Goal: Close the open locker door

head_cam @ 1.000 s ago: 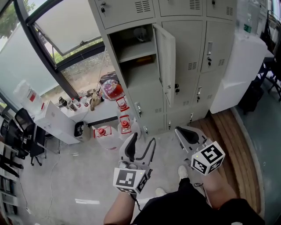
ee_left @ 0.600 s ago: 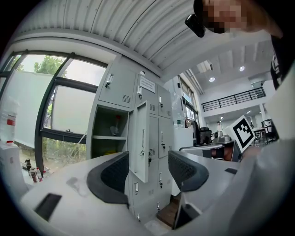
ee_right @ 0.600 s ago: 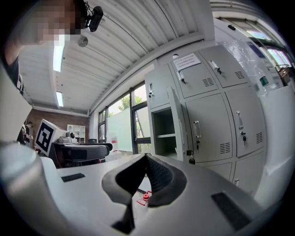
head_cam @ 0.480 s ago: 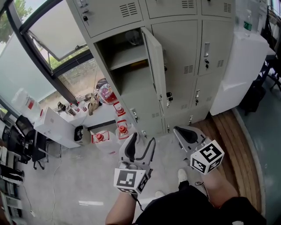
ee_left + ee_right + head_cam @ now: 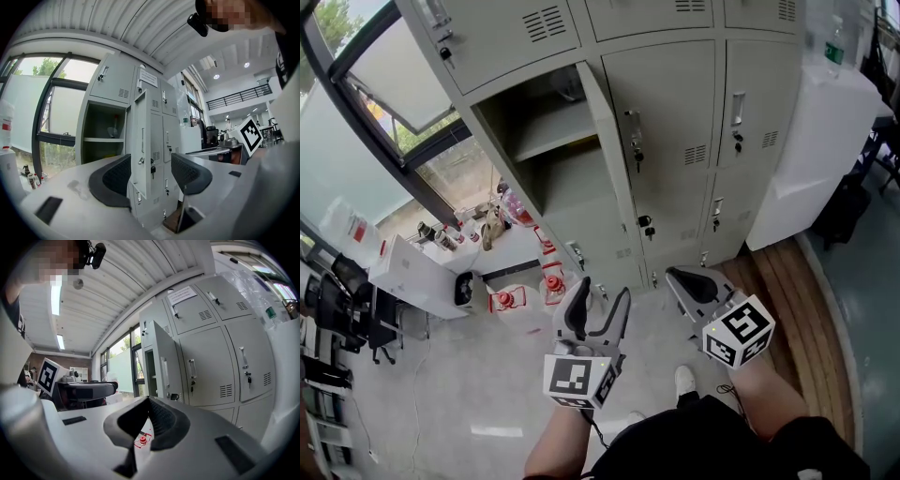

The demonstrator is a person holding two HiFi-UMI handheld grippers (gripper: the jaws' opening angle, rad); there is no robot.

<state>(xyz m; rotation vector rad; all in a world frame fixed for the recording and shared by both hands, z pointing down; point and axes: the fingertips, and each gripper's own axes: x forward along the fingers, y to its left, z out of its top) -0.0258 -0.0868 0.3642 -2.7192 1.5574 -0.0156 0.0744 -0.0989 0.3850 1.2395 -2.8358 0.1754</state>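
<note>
Big grey locker bank [image 5: 675, 141] ahead; one compartment [image 5: 534, 141] stands open at upper left, its door [image 5: 143, 140] swung out toward the person, nearly edge-on from the head view; both tools hang low and well short of it. Left gripper [image 5: 600, 298] has its jaws spread, nothing between them; right gripper [image 5: 680, 278] is pressed together and empty. I'd step closer, lay a jaw flat on the outer face near the free edge, and push steadily until it latches; no slamming.

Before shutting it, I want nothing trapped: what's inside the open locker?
The open locker holds one shelf with a small dark item on it; below looks bare, though shadow hides the back.
</note>
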